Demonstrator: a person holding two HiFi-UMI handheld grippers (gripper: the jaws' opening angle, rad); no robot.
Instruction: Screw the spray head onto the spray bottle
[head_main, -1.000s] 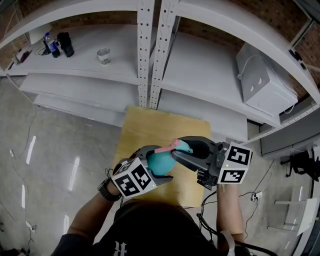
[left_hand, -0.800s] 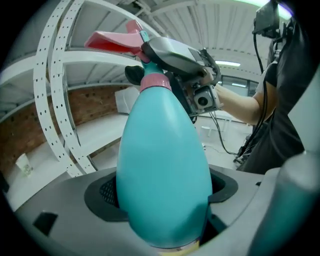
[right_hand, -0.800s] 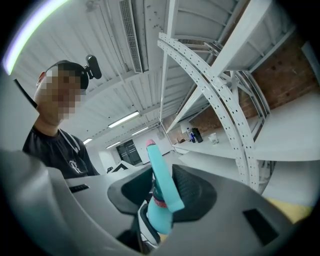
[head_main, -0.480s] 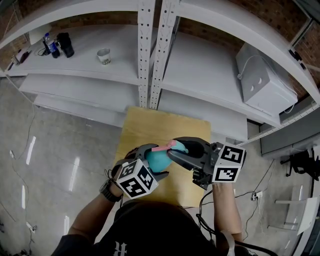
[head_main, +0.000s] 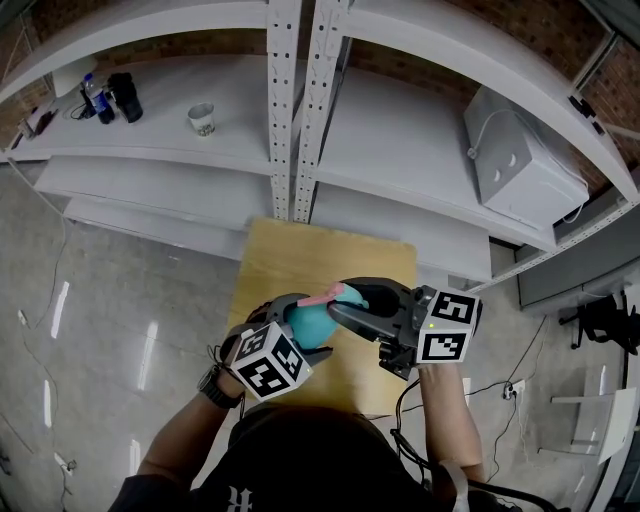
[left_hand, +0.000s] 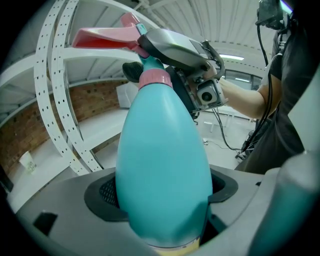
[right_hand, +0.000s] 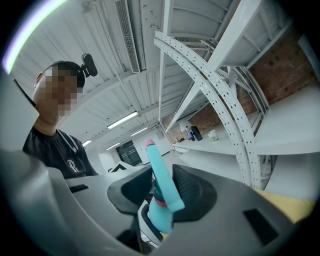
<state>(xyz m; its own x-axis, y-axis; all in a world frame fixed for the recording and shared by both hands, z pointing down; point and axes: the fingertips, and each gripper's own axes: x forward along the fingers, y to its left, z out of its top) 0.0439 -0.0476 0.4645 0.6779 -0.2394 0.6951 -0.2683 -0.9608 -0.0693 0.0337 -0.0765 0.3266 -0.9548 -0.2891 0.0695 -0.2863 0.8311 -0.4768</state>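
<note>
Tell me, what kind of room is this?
Probably a workshop or storeroom: tall white metal shelves with hole-punched posts, a bare brick wall behind them, and a shiny concrete floor around a small wooden table.

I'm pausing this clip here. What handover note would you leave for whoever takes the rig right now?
Left gripper: shut on the spray bottle, held above the wooden table.
Right gripper: shut on the spray head, which sits on the bottle's neck.
Done: head seated on the neck, pink collar in place.
To do: turn it tight; how far it is threaded cannot be seen.
</note>
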